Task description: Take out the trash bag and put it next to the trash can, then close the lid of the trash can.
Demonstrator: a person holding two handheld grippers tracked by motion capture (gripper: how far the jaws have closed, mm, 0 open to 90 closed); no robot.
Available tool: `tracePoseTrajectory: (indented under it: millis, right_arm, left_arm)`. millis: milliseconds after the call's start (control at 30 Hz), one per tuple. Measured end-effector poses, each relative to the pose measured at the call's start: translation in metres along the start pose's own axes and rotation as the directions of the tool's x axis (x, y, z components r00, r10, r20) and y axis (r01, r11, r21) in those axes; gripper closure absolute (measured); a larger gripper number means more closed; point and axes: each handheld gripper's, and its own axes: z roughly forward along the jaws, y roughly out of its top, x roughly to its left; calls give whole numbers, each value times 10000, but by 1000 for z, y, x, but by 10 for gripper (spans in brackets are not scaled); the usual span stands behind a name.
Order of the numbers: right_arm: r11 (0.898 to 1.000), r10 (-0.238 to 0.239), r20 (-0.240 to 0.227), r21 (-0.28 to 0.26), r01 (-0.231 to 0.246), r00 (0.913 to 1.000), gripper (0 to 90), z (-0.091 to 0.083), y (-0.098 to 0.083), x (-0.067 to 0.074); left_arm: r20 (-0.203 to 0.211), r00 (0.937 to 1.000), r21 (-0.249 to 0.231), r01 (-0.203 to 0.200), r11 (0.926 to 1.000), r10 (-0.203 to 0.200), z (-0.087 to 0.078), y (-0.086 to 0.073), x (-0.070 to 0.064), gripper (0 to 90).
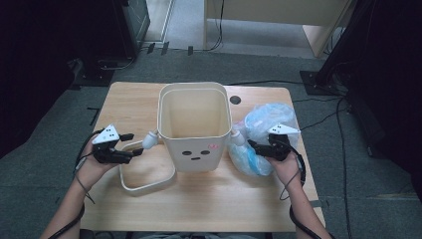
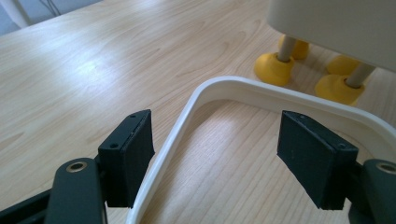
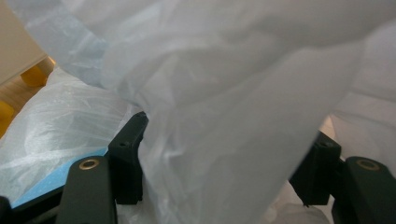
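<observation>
A cream bin (image 1: 195, 124) with a small face on its front stands mid-table on yellow feet (image 2: 275, 65). Its cream rim ring (image 1: 144, 181) lies flat on the wood to the bin's left. My left gripper (image 1: 135, 152) hovers low over that ring and is open. In the left gripper view the ring (image 2: 243, 88) curves between the jaws, close to the left pad (image 2: 128, 154). A crumpled translucent plastic bag (image 1: 266, 119) lies right of the bin. My right gripper (image 1: 254, 146) is open, with a loose fold of the bag (image 3: 224, 84) hanging between its jaws.
The wooden table (image 1: 139, 99) has a dark round cable hole (image 1: 235, 99) behind the bin. White knob-like arms (image 1: 149, 139) stick out from the bin's sides. Grey carpet, cables and dark stands surround the table.
</observation>
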Motion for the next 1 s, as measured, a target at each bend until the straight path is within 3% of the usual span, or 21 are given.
tracePoseTrajectory:
  millis: [267,467,600,733,1000]
  right_arm:
    - [9998,196,-33,-2,-196,9998,333,-1,-1,-2]
    - [9997,245,-7,-9,-245,9997,329,-2,-1,-2]
    - [9997,223,10,-73,-223,9998,322,-2,-2,-3]
    - [9995,259,138,-182,-257,9996,302,-1,-3,-3]
    - [9993,168,304,-330,-158,9994,296,1,-5,-2]
  left_arm:
    - [87,9981,4,609,9981,-609,4,-7,9,245]
    - [76,9991,136,412,9991,-413,7,-12,13,249]
    - [-172,9986,267,511,9983,-507,8,-18,18,248]
    - [-325,9990,445,306,9985,-292,10,-24,21,249]
    - [-396,9960,699,824,9941,-798,11,-33,26,251]
